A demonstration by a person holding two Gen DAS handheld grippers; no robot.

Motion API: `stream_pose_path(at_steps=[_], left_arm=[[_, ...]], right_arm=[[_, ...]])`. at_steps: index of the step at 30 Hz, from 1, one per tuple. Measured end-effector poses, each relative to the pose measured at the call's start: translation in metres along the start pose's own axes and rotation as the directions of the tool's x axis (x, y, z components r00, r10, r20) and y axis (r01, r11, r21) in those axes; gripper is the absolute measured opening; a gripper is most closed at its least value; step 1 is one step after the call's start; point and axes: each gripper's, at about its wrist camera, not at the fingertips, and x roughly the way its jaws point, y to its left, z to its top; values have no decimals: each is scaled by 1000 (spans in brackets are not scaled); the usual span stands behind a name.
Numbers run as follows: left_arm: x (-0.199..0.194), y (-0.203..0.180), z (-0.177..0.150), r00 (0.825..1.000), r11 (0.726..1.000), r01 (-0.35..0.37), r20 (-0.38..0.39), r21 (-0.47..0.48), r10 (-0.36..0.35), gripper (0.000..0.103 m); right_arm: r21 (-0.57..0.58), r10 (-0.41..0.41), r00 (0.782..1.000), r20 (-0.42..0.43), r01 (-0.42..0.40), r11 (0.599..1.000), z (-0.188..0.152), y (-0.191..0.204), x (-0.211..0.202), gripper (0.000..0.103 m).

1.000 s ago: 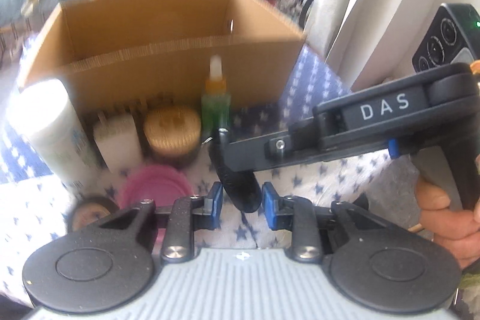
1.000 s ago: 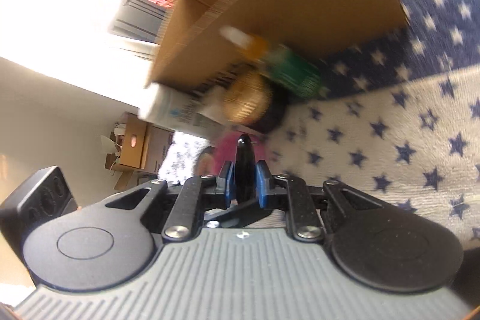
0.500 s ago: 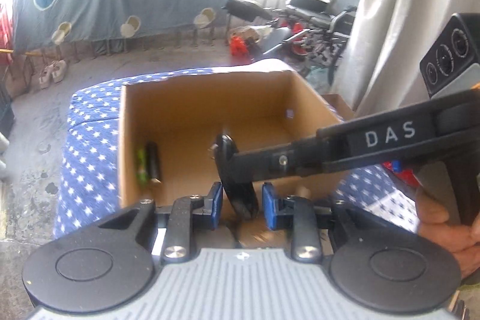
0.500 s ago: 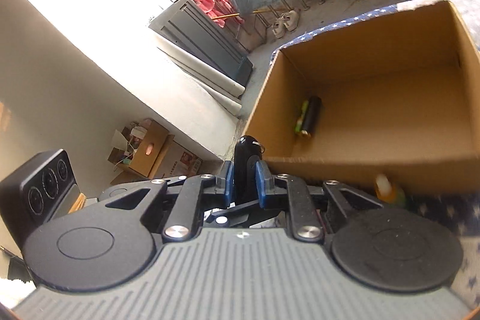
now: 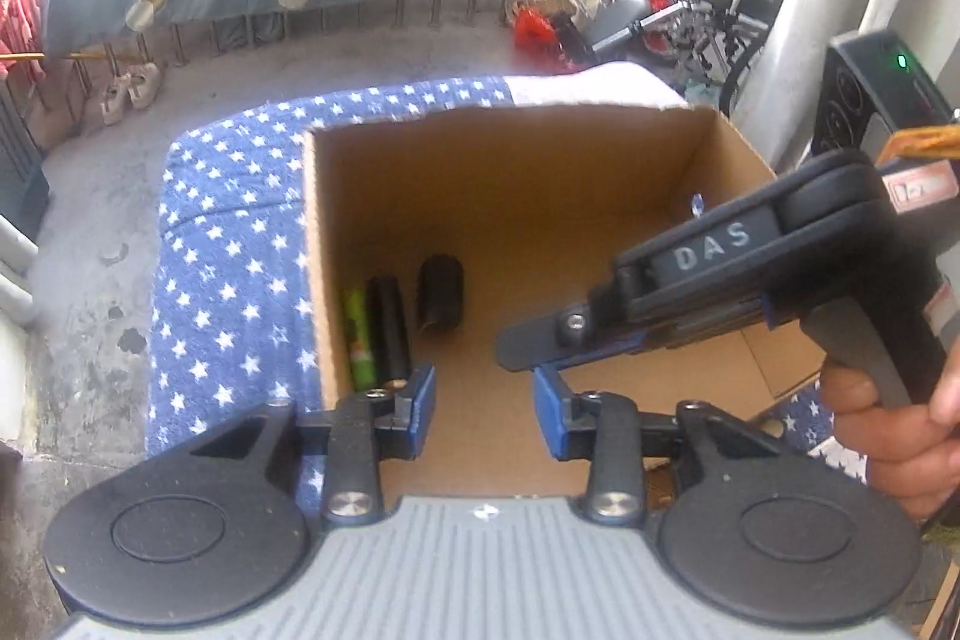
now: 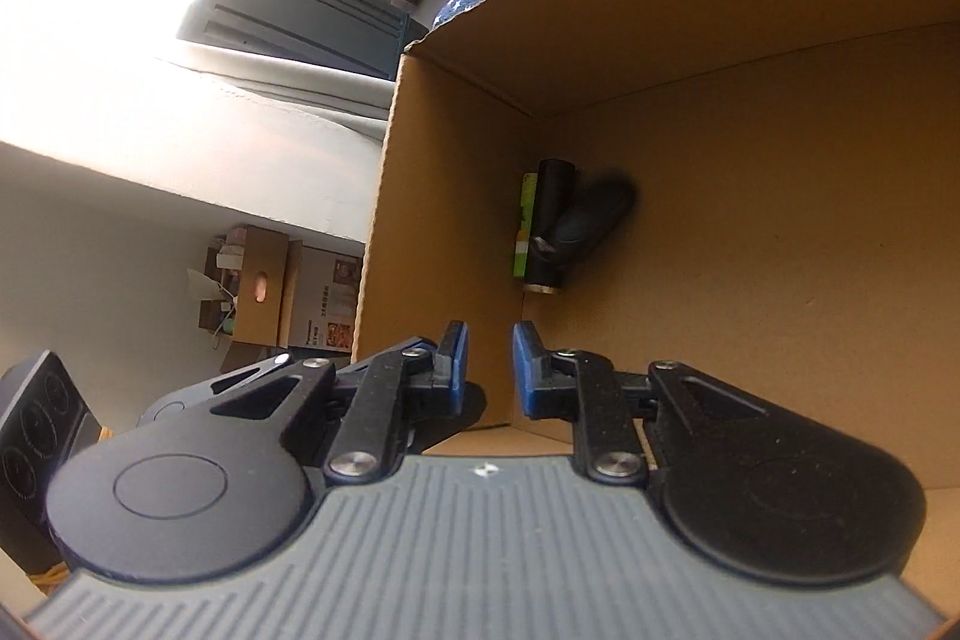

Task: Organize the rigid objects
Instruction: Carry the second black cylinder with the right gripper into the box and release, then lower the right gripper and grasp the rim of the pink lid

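- Three objects lie at centre-left of the frame on the cardboard box floor: green tube, black cylinder, short black object.
- Left gripper spread, empty.
- Right gripper spread, empty, reading "DAS", crosses the box at frame right.
- Starred blue cloth underneath.

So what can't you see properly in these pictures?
- Short black oval object on the brown cardboard box floor: blurred in the right wrist view, so what it is stays unclear.
- Green tube: its label is too small to read, and the long black cylinder covers part of it in the right wrist view.
- Near box floor: hidden by the left gripper body in the left wrist view.
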Motion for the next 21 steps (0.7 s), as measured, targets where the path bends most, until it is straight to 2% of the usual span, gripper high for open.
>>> stream_pose_path(at_steps=[4,9,15,21], left_arm=[[-18,3,-1,998,1000,15,53,-27,-13,42],[-55,5,-11,988,998,27,156,-55,-18,50],[-95,-2,-39,973,995,58,228,-76,-39,56],[-114,-16,-79,968,994,88,239,-57,-72,60]], right_arm=[[3,16,999,29,-16,1000,-5,-2,-15,17],[-26,44,993,114,-42,999,-28,1,-59,20],[-80,74,966,248,-55,995,-80,2,-123,29],[-92,90,937,338,-62,994,-142,-9,-161,32]])
